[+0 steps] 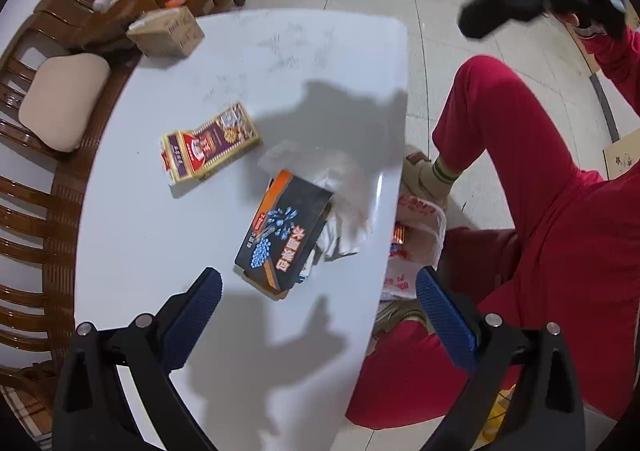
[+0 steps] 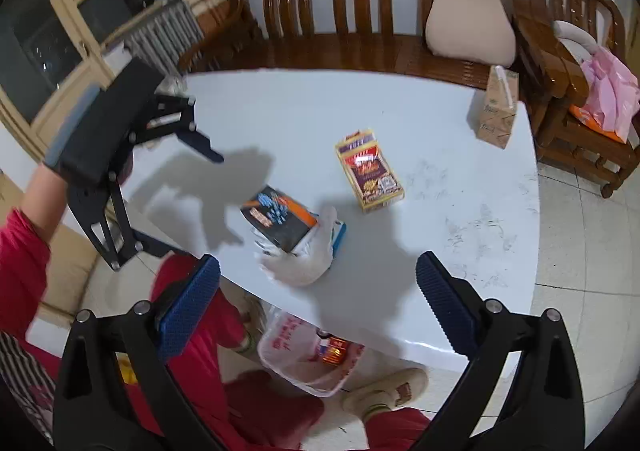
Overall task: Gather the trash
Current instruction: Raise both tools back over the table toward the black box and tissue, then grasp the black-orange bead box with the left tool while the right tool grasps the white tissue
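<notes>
A black and orange box (image 1: 284,235) lies on the white table (image 1: 280,63), partly on top of crumpled white plastic (image 1: 344,187). A gold and purple box (image 1: 210,143) lies further in. My left gripper (image 1: 318,283) hovers open just short of the black box, with nothing between its fingers. My right gripper (image 2: 318,271) is open too, above the table edge near the white plastic (image 2: 308,263) and the black box (image 2: 280,219); the gold box (image 2: 370,175) lies beyond. A white trash bag (image 2: 312,355) with red print stands open on the floor under the table edge, with wrappers inside.
A brown carton (image 2: 496,111) stands at the table's far corner. A wooden bench (image 2: 360,11) with a beige cushion (image 2: 470,23) runs along the table. A chair holds a pink bag (image 2: 608,91). A person in red clothes (image 1: 540,211) sits beside the table.
</notes>
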A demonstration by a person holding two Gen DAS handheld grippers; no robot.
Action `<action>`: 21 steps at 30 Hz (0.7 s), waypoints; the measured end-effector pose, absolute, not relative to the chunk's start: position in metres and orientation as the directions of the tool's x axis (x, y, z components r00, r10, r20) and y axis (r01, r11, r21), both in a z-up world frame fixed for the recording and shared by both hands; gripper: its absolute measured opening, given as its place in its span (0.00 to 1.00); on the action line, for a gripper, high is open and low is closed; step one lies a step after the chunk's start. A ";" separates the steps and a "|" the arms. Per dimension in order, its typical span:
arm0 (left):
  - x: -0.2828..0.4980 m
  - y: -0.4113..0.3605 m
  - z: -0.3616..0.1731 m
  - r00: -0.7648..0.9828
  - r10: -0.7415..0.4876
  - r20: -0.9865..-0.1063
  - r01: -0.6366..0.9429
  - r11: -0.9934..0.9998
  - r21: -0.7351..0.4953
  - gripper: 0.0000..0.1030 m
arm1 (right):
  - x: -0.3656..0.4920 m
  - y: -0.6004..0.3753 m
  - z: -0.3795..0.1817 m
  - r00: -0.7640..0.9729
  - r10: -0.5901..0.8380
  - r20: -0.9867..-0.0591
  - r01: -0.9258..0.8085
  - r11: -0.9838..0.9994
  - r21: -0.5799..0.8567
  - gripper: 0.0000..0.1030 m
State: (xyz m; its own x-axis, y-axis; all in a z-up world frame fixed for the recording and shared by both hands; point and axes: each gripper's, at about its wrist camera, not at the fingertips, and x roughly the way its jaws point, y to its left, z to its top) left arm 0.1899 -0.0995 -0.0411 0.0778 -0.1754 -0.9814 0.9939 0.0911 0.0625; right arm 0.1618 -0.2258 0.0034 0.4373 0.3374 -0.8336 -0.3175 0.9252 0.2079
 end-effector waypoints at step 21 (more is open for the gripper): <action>0.239 -0.108 -0.094 -0.043 -0.160 -0.986 0.995 0.086 -0.057 0.92 | 0.211 -0.188 -0.115 0.214 0.372 -0.903 -0.377 0.884 0.275 0.93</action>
